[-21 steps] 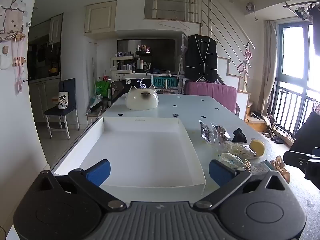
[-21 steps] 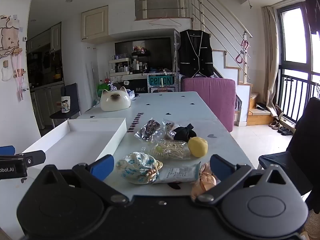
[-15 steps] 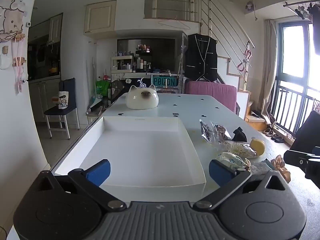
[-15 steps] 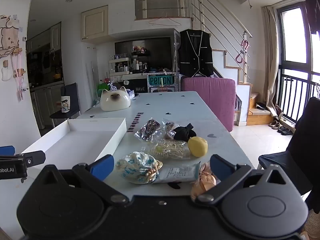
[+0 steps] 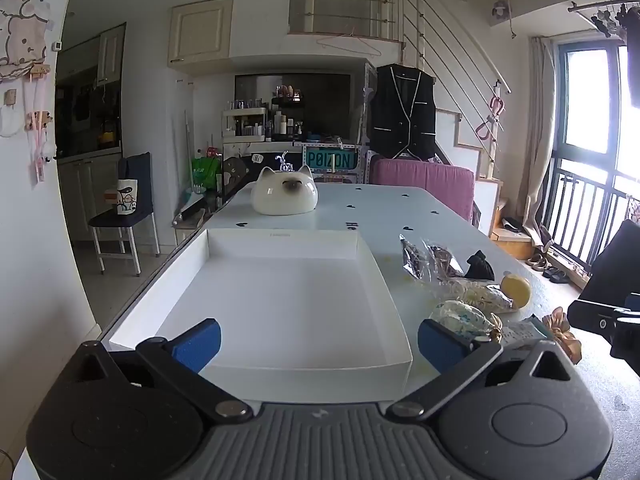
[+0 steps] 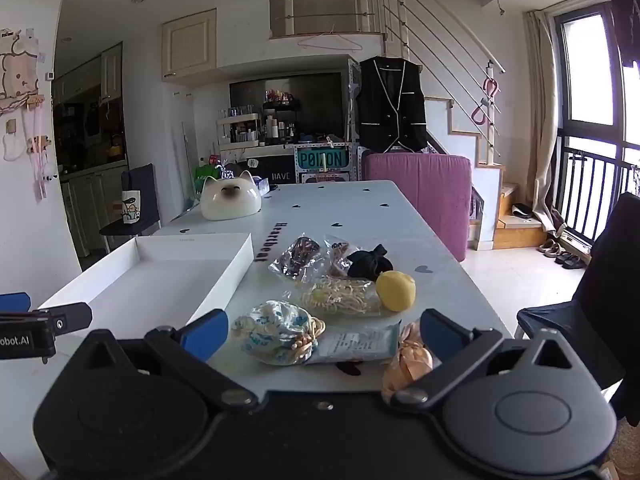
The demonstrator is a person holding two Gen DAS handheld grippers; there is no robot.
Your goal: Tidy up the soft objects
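A shallow white tray lies on the pale table, straight ahead of my left gripper, which is open and holds nothing. To its right sits a pile of soft items: a blue-patterned cloth pouch, a flat packet, a peach scrunchie, a bag of cream cords, a yellow ball, a black cloth piece and clear bags. My right gripper hovers open just before the pouch and packet, touching nothing.
A white cat-shaped ceramic stands at the table's far left. A pink sofa back lies beyond the far end. A dark chair is off the table's right edge. The other gripper's tip shows at left.
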